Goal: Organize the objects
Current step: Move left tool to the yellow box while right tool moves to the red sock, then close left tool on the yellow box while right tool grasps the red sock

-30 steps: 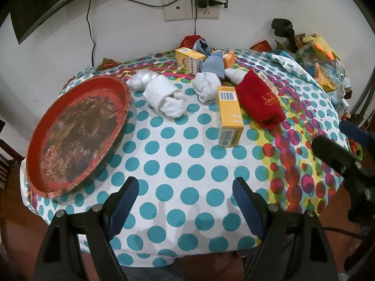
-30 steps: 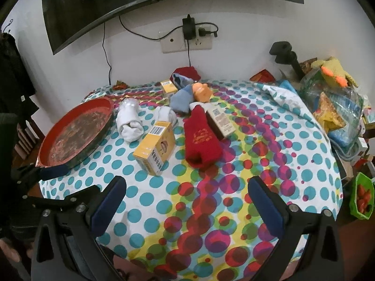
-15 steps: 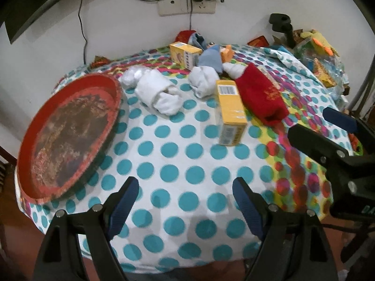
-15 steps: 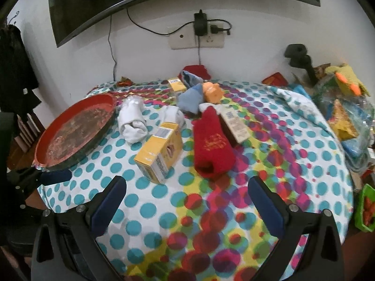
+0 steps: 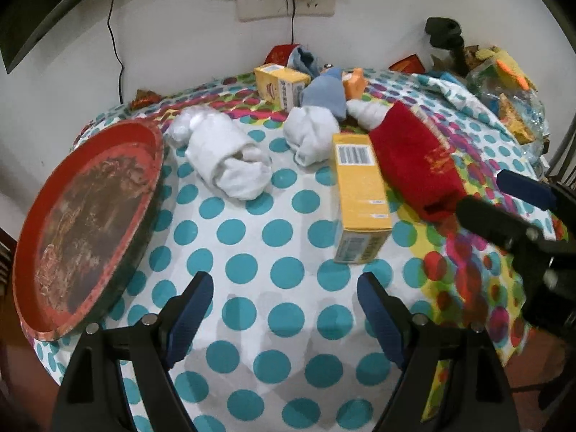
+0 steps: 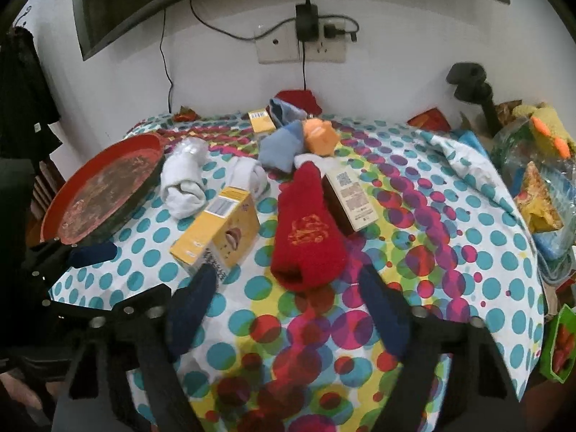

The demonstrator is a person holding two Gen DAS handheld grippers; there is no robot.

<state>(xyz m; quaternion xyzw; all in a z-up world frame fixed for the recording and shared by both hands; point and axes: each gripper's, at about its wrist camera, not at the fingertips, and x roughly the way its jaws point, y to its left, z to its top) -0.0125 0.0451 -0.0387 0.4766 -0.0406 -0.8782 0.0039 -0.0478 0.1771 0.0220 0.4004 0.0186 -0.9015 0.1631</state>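
Observation:
A round red tray (image 5: 86, 223) sits at the table's left, also in the right wrist view (image 6: 104, 194). A yellow box (image 5: 360, 194) (image 6: 219, 230) lies mid-table beside a red sock (image 5: 414, 165) (image 6: 306, 230). White rolled socks (image 5: 230, 158) (image 6: 181, 183), a blue sock (image 5: 324, 93), a second yellow box (image 5: 280, 82) and a brown box (image 6: 351, 198) lie behind. My left gripper (image 5: 284, 309) is open and empty, hovering short of the yellow box. My right gripper (image 6: 288, 306) is open and empty, just short of the red sock.
The polka-dot tablecloth (image 5: 252, 237) covers the table against a white wall with a socket (image 6: 302, 46). Clutter with a plastic bag and a yellow toy (image 6: 540, 129) crowds the right edge. An orange toy (image 6: 320, 135) lies at the back.
Both grippers have moved forward over the table toward the objects. The right gripper's jaws have narrowed but stay open. No object has moved.

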